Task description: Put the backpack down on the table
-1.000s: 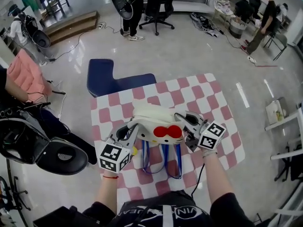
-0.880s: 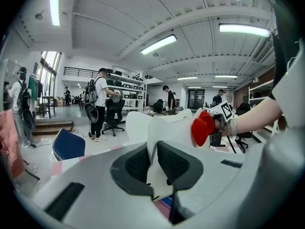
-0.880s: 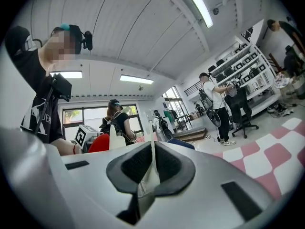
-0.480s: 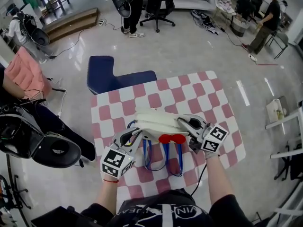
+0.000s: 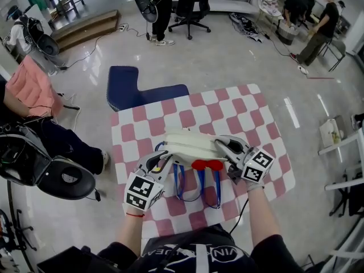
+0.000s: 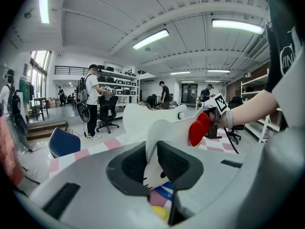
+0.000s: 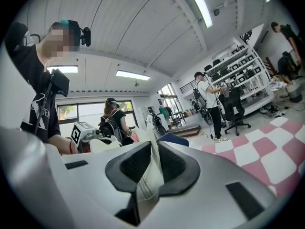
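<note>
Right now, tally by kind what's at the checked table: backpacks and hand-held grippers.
backpack: 1
hand-held grippers: 2, the left hand-held gripper and the right hand-held gripper, each shut on the backpack
Total: 3

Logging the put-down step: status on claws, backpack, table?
Left claw shut on backpack. Right claw shut on it too. Backpack low at checkered table, contact unclear. Nothing in the way.
</note>
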Demonstrator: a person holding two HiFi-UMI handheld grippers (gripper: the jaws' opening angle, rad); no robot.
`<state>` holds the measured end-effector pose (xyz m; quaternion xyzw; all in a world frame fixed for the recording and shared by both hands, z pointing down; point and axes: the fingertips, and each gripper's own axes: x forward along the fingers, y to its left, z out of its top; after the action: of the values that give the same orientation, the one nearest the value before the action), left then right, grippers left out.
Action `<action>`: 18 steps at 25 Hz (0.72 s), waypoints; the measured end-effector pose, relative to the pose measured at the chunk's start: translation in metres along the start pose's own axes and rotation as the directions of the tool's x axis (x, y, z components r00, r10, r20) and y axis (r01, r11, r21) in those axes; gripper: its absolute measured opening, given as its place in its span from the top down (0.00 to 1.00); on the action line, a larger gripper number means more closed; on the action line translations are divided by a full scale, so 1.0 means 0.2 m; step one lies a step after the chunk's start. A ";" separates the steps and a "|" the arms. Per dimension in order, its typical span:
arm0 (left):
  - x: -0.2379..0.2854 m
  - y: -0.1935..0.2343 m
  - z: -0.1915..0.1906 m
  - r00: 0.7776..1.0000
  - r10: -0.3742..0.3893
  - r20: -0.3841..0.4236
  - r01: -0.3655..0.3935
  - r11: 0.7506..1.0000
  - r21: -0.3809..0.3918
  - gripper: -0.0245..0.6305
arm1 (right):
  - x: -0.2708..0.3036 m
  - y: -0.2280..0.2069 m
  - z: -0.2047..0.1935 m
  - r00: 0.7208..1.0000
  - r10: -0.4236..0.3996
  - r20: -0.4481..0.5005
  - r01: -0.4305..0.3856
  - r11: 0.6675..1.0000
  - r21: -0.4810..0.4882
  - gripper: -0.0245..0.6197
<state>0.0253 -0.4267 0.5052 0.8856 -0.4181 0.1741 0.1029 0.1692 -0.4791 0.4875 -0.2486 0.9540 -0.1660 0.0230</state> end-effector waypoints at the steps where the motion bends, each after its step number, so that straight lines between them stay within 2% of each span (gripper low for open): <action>1: 0.00 0.00 0.00 1.000 0.003 -0.002 -0.003 1.000 -0.001 0.89 | 0.00 0.00 0.00 1.000 -0.013 -0.006 0.013 1.000 -0.004 0.91; 8: -0.02 -0.01 0.01 0.999 0.028 -0.018 -0.028 1.000 0.007 0.87 | -0.03 0.01 0.00 0.994 -0.092 -0.054 0.089 0.995 -0.049 0.90; 18: -0.07 0.03 0.01 0.997 0.082 -0.005 -0.082 0.997 0.003 0.85 | -0.16 0.05 0.07 0.988 -0.152 -0.022 0.150 0.987 -0.065 0.87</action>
<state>0.0120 -0.4208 0.4985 0.8674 -0.4536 0.1812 0.0955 0.1948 -0.4591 0.4698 -0.3185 0.9374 -0.1405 -0.0105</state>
